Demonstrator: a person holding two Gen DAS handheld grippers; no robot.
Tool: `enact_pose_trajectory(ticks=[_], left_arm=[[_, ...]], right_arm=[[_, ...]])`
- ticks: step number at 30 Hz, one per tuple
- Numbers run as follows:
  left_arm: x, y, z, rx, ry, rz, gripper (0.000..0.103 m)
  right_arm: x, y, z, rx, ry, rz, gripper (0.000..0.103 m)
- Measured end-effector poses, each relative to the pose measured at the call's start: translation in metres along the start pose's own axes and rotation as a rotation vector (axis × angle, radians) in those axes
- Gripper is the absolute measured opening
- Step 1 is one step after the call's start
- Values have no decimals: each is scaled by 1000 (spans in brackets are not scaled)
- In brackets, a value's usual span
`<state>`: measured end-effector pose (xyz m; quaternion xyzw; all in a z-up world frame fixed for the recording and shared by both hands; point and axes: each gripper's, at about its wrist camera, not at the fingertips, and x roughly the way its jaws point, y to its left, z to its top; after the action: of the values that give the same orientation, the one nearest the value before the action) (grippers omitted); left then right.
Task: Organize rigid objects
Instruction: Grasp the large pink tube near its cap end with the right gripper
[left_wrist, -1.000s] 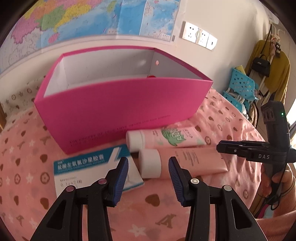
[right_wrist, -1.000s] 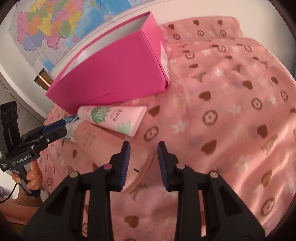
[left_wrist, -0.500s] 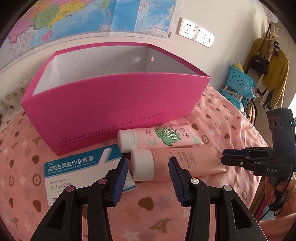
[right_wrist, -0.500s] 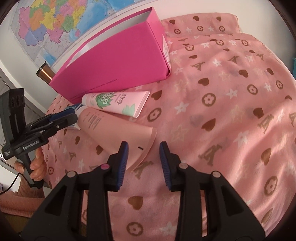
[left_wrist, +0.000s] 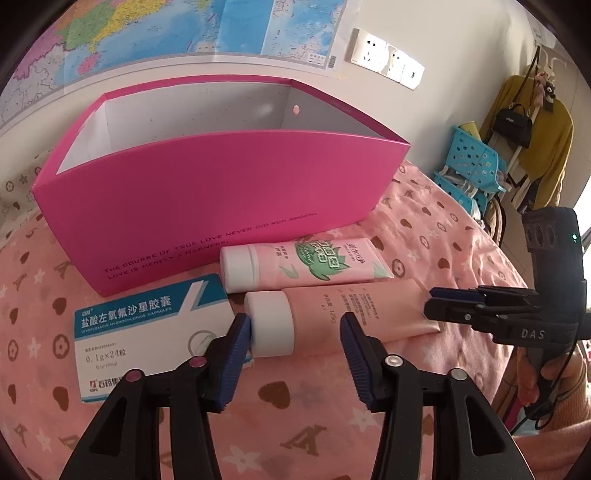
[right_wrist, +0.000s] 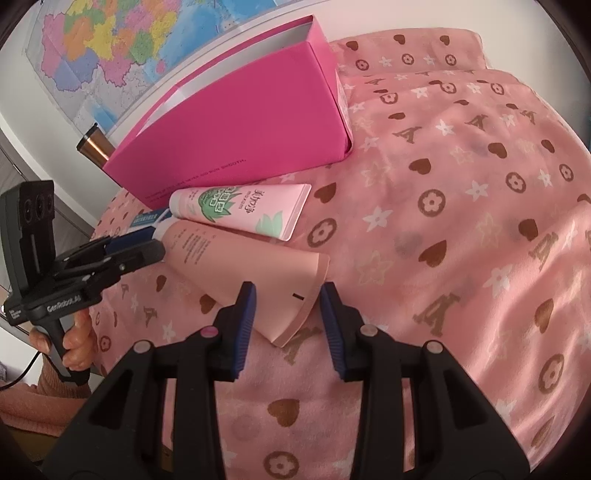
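An open pink box (left_wrist: 207, 206) stands on the pink patterned blanket; it also shows in the right wrist view (right_wrist: 240, 136). In front of it lie a pink tube with green leaf print (left_wrist: 310, 264) (right_wrist: 240, 208), a plain pink tube (left_wrist: 347, 314) (right_wrist: 251, 266) and a white-blue medicine box (left_wrist: 147, 332). My left gripper (left_wrist: 295, 336) is open, its jaws around the plain tube's white cap (left_wrist: 271, 323). My right gripper (right_wrist: 286, 306) is open, its jaws either side of that tube's flat crimped end (right_wrist: 303, 314).
A wall map (left_wrist: 184, 29) and sockets (left_wrist: 384, 59) are behind the box. A blue plastic basket (left_wrist: 469, 166) and a coat rack stand at the right. A copper-coloured cup (right_wrist: 94, 146) stands left of the box in the right wrist view.
Both grippers moved in toward the plain pink tube: the left one now brackets the cap, the right one brackets the crimped end. Both stay open.
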<state>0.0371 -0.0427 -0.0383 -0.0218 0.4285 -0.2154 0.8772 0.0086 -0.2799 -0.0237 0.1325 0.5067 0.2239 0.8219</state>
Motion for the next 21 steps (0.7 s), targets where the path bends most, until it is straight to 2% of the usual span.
enact_pose_trajectory(ticks=[3,21], left_arm=[[-2,-3,-2,1,1,-5,51],[-20,-9,1,-15,-46,-23,51]], right_arm=[[-1,0,0,-2,-5,-2,44],[-20,8,8,-50,-66,-31,44]])
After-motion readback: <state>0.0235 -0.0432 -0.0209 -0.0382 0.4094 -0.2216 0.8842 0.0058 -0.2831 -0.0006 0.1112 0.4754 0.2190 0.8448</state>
